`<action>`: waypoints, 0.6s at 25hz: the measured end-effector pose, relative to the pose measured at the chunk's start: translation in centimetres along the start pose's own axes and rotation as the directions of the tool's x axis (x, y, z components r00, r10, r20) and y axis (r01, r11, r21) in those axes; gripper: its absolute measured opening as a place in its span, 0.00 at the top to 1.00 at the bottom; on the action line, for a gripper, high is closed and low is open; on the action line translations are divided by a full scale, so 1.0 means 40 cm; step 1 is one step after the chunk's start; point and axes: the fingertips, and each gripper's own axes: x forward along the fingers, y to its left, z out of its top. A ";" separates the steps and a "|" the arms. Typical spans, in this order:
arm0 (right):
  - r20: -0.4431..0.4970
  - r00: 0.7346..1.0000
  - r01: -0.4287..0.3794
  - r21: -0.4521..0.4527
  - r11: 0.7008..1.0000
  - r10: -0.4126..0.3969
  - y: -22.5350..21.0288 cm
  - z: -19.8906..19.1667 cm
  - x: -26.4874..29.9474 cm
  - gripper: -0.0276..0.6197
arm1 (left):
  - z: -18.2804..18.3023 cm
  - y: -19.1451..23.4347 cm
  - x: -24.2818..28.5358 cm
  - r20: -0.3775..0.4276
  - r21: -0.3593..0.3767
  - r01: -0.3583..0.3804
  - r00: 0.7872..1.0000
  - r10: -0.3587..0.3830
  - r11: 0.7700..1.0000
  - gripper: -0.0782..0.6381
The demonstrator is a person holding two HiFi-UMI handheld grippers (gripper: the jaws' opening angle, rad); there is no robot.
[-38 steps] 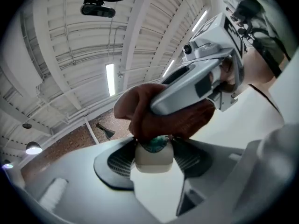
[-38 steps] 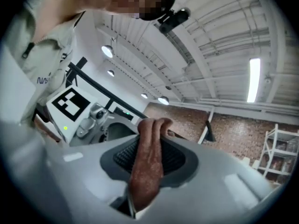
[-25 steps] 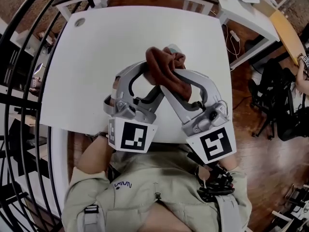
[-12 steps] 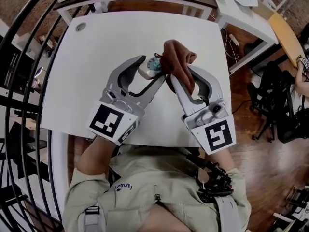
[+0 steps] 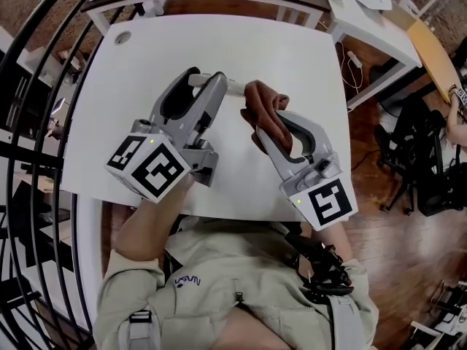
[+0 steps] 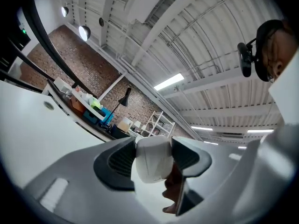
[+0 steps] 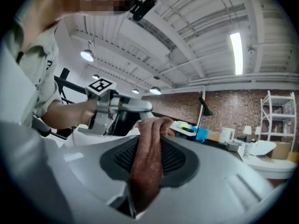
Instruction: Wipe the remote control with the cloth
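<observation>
Left tool (image 5: 210, 84) lay rolled onto its side over the white surface (image 5: 146, 57), marker cube towards the person. Its jaws stood fairly wide and were clamped on the remote control (image 5: 235, 88), a slim white bar whose end poked out to the right past the tips. The left gripper view showed the remote control (image 6: 153, 160) square between the two dark ribbed pads, both of them pressing on it.

Just beside it was the right tool (image 5: 264, 128), its jaws drawn close and pinching the brown cloth (image 5: 264, 106). The right gripper view had that cloth (image 7: 147, 157) as a narrow fold running up between the pads and bunching over the tips. From the head view the bunched top of the cloth sat right against the free end of the remote control. Whether it pressed there, I couldn't tell. Both tools met over the middle of the surface, tips angled towards each other.
</observation>
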 end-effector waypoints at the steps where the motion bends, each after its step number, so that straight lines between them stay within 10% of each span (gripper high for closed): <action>1: -0.024 0.999 0.028 -0.001 1.000 -0.028 -0.014 -0.016 0.007 0.79 | -0.015 -0.007 0.001 -0.024 -0.013 0.012 1.000 -0.012 1.000 0.54; 5: -0.015 0.984 0.180 0.014 0.984 -0.180 -0.099 -0.020 0.010 0.80 | -0.112 -0.045 0.010 -0.158 -0.122 0.063 0.984 -0.082 0.991 0.54; 9: 0.095 0.992 0.078 0.013 0.997 -0.079 -0.004 0.035 0.048 0.80 | -0.118 -0.034 0.021 -0.115 -0.307 0.033 0.991 -0.071 0.951 0.54; 12: -0.005 0.996 -0.085 -0.100 0.991 0.084 0.095 -0.007 0.067 0.80 | -0.108 -0.015 0.014 -0.060 -0.415 0.009 0.998 -0.037 0.910 0.54; 15: -0.064 0.997 0.050 -0.047 0.998 -0.053 0.002 -0.056 0.054 0.80 | -0.107 -0.009 0.010 -0.033 -0.452 0.010 0.999 -0.028 0.892 0.54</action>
